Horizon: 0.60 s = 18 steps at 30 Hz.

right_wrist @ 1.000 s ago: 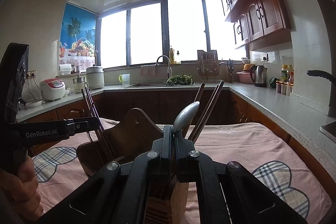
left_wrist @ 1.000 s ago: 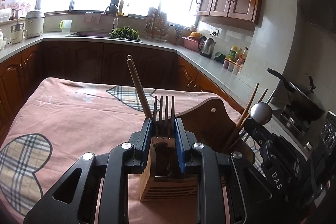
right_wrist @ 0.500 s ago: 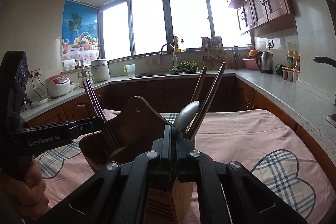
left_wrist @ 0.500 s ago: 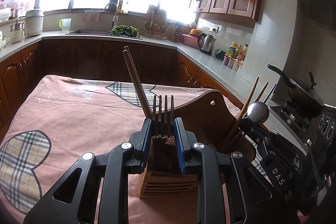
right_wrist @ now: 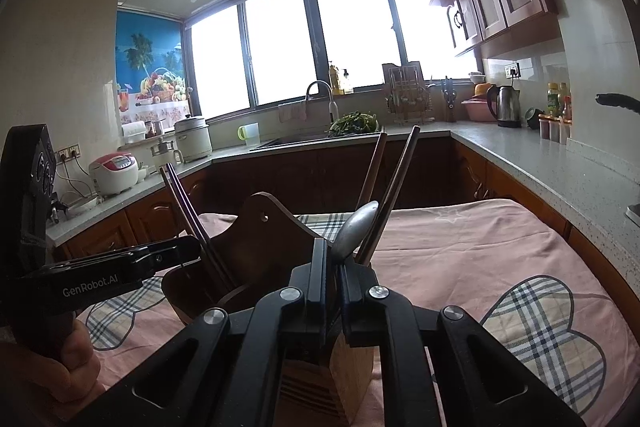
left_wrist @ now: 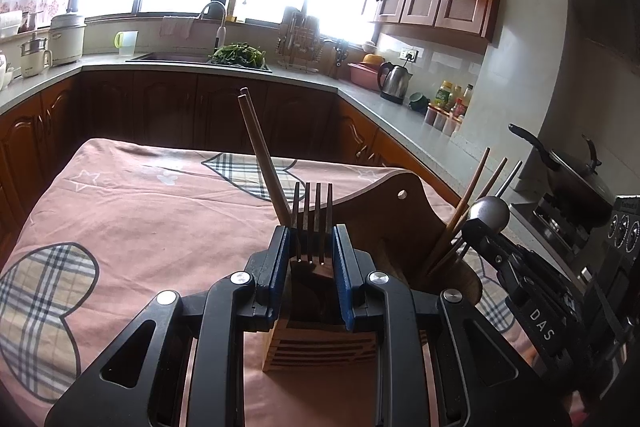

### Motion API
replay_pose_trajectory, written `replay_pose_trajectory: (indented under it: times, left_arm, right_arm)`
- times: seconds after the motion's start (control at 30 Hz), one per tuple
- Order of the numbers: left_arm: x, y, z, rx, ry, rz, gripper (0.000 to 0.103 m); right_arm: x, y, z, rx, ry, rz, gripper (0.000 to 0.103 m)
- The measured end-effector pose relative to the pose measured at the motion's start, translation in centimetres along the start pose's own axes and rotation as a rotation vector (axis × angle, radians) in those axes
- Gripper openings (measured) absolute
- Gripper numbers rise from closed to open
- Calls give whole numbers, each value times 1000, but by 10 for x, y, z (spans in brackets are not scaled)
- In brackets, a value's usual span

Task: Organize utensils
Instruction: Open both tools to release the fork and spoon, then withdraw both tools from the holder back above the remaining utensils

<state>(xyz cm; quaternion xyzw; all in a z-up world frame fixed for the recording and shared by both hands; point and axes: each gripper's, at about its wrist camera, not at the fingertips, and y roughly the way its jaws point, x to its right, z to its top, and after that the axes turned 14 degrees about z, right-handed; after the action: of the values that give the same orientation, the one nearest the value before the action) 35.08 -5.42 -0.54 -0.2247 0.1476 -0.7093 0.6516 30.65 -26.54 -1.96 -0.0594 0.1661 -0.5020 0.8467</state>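
Nearly complete: left tongs grasp the fork over the wooden holder; right tongs, just easing apart, release the spoon standing in it.

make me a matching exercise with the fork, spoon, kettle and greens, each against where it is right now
1 fork
2 spoon
3 kettle
4 greens

a beside the sink
b between the left gripper pads
c on the side counter
d between the right gripper fingers

Pairs: 1-b, 2-d, 3-c, 4-a.

The right gripper's jaws have just been opening, with the spoon between them.
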Motion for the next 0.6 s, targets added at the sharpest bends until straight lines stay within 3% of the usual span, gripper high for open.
replay_pose_trajectory:
  times: [0.13,0.23,0.37,0.5,0.6]
  left_arm:
    - [0,-3,0,0,3,1,22]
    - [-1,-7,-1,4,3,5,34]
    - [-2,-14,-2,16,3,16,50]
    - [-6,-23,-4,21,-8,23,60]
    - [-12,-32,-7,24,-22,34,78]
  right_arm:
    - [-1,-5,2,9,4,-2,18]
    - [-2,-8,4,18,7,-2,23]
    - [-3,-16,6,36,12,2,41]
    - [-2,-24,9,49,19,-1,44]
    - [3,-30,9,52,37,-6,61]
